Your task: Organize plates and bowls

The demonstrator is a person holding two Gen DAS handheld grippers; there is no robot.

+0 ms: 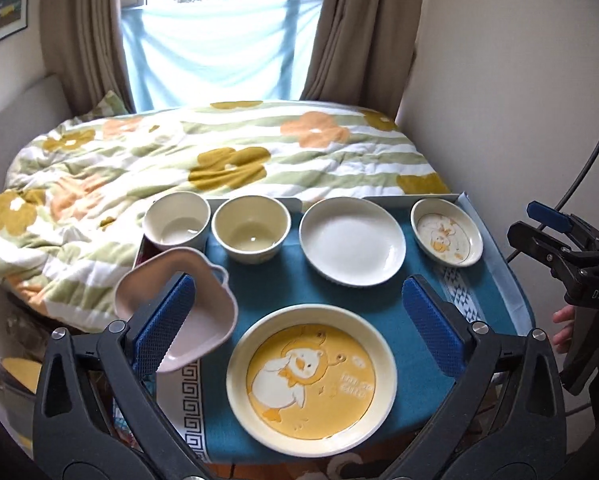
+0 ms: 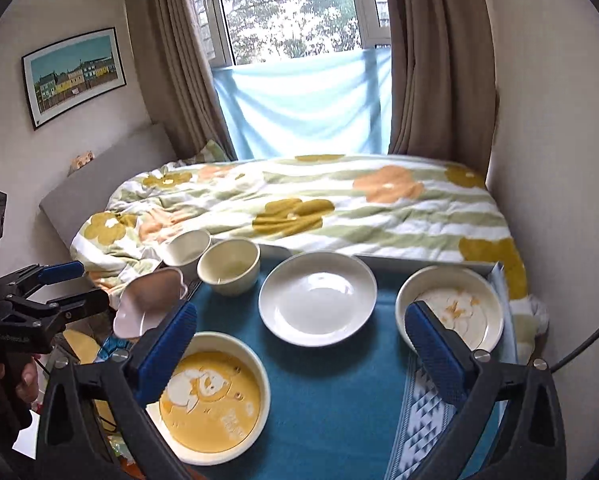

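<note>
Both my tongs hang over the desk (image 1: 339, 288) and neither has anything in it. My left tongs (image 1: 299, 320) are spread wide above the big yellow duck plate (image 1: 311, 376), pads clear of it. My right tongs (image 2: 301, 344) gape just as wide over the teal cloth (image 2: 331, 400), released.

How far along? By my judgement, barely started. Nothing is stacked, nothing nested; every dish sits on its own patch of cloth. The whole sorting job is left.

Count with me. Plates first: the duck plate at the near edge, and the plain white plate (image 1: 351, 240) behind it in the middle, so two. Bowls: a white bowl (image 1: 176, 220) at the far left, a cream bowl (image 1: 251, 228) just beside it, that's two round ones. Then the small duck dish (image 1: 446, 232) at the far right corner, one. And the pink bear-shaped dish (image 1: 187, 300) on the left edge, which looks tilted and seems to overhang the side, one. Six pieces in all.

That pink one worries me; perched like that it could slide off, so I'd likely secure it early. Beyond the desk lies the bed with its flowered duvet (image 1: 219, 160).
</note>
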